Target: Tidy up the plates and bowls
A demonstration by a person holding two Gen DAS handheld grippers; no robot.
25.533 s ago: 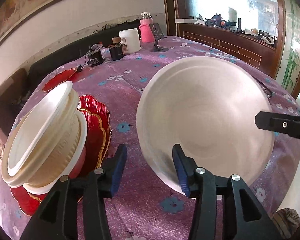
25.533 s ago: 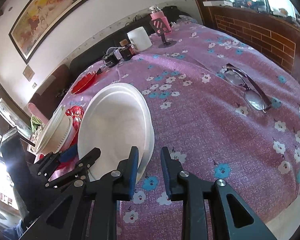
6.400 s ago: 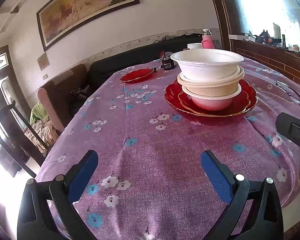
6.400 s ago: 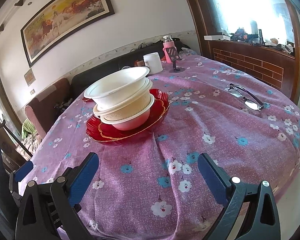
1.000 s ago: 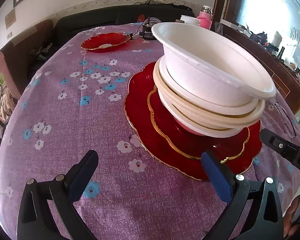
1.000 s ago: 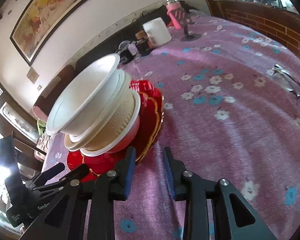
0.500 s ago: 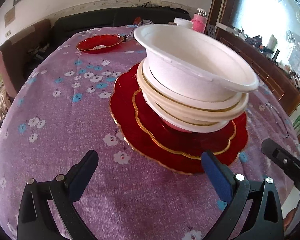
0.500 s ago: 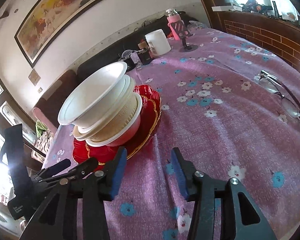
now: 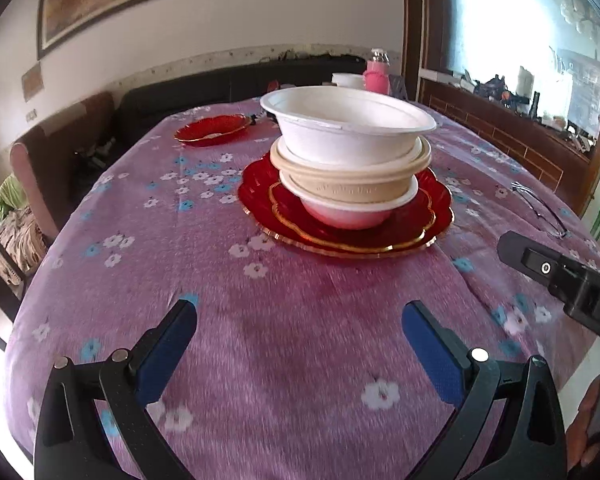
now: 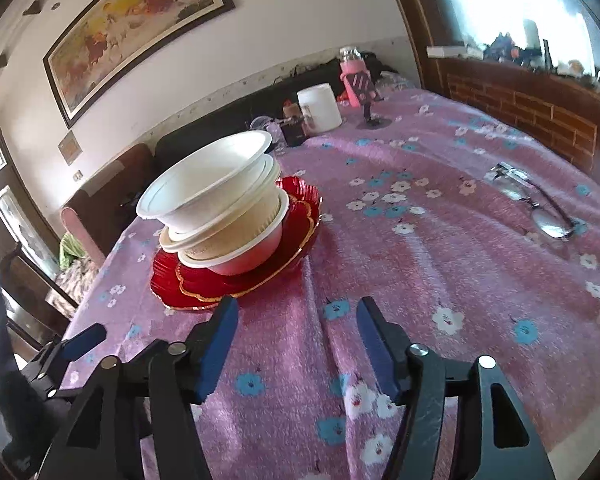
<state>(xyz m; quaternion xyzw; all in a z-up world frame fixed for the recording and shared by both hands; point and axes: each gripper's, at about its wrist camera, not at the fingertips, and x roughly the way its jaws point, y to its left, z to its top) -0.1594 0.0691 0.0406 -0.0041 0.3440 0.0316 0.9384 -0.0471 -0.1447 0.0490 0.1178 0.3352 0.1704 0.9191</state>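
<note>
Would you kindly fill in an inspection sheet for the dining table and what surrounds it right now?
Surface: round table under a purple flowered cloth.
Job's things: three bowls nested upright on stacked red plates; another red plate sits apart at the far side.
Clutter: glasses, white tub, pink bottle, small dark items near them.
Grippers: left gripper open, nothing between its fingers; right gripper opening, empty, both short of the stack.
Cables: nothing seen clearly.
Surroundings: framed painting, dark sofa, brown armchair, brick ledge with small objects.
</note>
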